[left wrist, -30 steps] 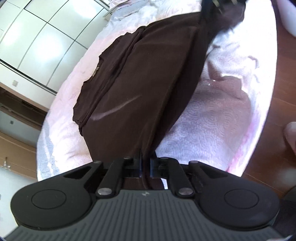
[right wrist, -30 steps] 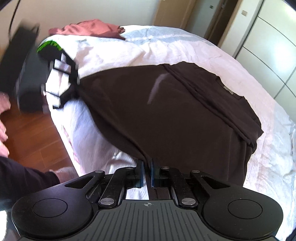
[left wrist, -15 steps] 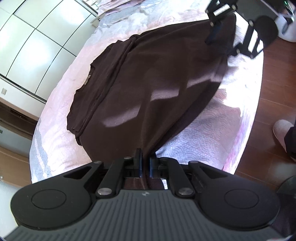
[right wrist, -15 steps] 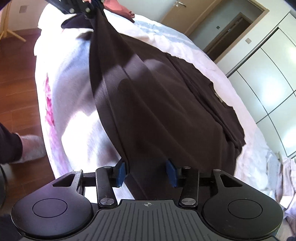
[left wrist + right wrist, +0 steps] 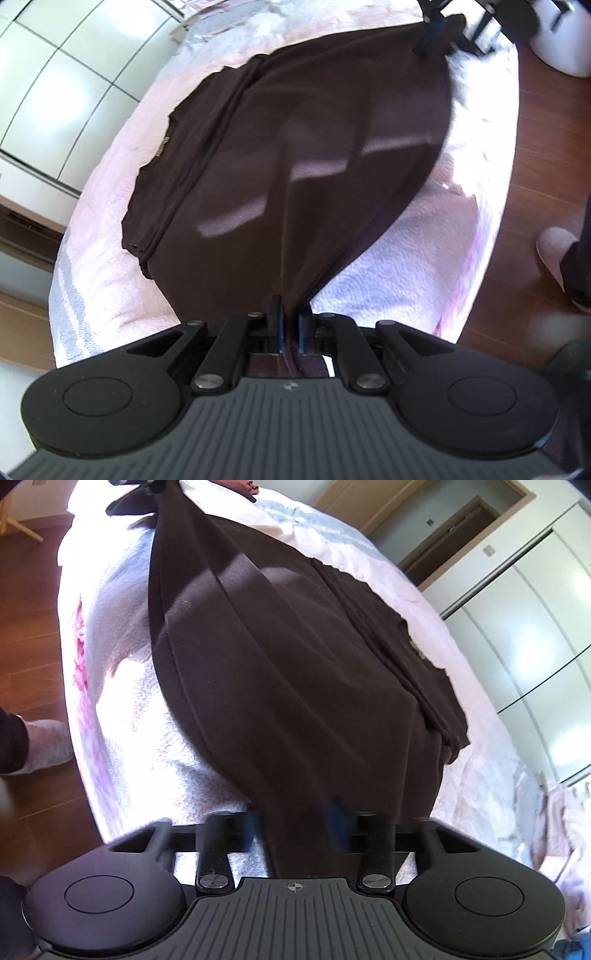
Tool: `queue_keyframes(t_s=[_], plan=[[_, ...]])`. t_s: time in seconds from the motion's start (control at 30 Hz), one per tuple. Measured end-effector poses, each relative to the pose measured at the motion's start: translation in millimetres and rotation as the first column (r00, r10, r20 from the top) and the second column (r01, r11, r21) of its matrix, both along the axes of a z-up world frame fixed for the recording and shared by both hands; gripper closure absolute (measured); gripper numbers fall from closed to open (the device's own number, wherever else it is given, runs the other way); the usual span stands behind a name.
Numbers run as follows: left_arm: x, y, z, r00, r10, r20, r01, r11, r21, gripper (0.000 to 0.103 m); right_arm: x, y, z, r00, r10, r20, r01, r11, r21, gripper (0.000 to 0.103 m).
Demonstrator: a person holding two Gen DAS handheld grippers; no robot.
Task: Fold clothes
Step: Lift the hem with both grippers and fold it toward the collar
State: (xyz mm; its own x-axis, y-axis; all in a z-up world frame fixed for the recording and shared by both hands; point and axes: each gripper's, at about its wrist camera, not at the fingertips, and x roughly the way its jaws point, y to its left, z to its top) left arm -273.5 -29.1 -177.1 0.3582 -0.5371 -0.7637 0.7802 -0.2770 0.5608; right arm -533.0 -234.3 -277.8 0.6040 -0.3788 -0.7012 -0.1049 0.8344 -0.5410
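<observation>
A dark brown garment lay spread across a pale pink quilted bedspread, its far half flat on the bed and its near hem lifted off the cover. The left gripper was pinching one corner of that hem, its blue-padded fingers pressed together on the cloth with only the fabric between them. From the right wrist view, the right gripper had its fingers spread apart — blurred blue pads on either side of a hanging fold of the garment, with visible space between pad and cloth, so it was not clamping anything. In the left view the right gripper appeared small and blurred at the garment's far corner; in the right view the left gripper showed only at the top edge, where the cloth bunched upward.

A small tan label marked the neckline at the far side of the garment. White panelled wardrobe doors stood beyond the bed, with a brown door nearby. Dark wood flooring ran along the bed's edge, where a foot in a light slipper stood just beside the bedspread. A reddish cloth lay at the far end of the bed, and a white rounded object sat on the floor — too cropped to identify.
</observation>
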Motion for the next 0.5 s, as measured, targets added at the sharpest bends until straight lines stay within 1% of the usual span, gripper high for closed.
queue_keyframes(t_s=[0.1, 0.17, 0.23, 0.3, 0.37, 0.5], plan=[[2, 1, 17, 0.999, -0.044, -0.017, 0.044, 0.999, 0.009, 0.098, -3, -18, 25, 1.000, -0.017, -0.010, 0.018, 0.998, 0.065, 0.101], [0, 2, 33, 0.995, -0.094, -0.021, 0.094, 0.995, 0.016, 0.099, -4, -34, 50, 0.999, -0.044, -0.007, 0.045, 0.992, 0.119, 0.101], [-4, 4, 47, 0.991, -0.134, -0.016, 0.134, 0.991, 0.022, 0.100, -6, -42, 76, 0.999, -0.032, -0.010, 0.034, 0.989, 0.142, 0.101], [-7, 7, 60, 0.988, -0.152, -0.007, 0.152, 0.988, 0.032, 0.100, -10, -41, 94, 0.999, 0.009, -0.031, -0.005, 0.990, 0.142, 0.101], [-12, 12, 72, 0.988, -0.152, -0.016, 0.152, 0.987, 0.046, 0.100, -16, -35, 108, 0.997, 0.051, -0.053, -0.043, 0.989, 0.145, 0.101], [-39, 36, 90, 0.985, -0.165, -0.048, 0.169, 0.980, 0.107, 0.100, -33, -20, 131, 0.994, 0.076, -0.082, -0.059, 0.979, 0.197, 0.101]])
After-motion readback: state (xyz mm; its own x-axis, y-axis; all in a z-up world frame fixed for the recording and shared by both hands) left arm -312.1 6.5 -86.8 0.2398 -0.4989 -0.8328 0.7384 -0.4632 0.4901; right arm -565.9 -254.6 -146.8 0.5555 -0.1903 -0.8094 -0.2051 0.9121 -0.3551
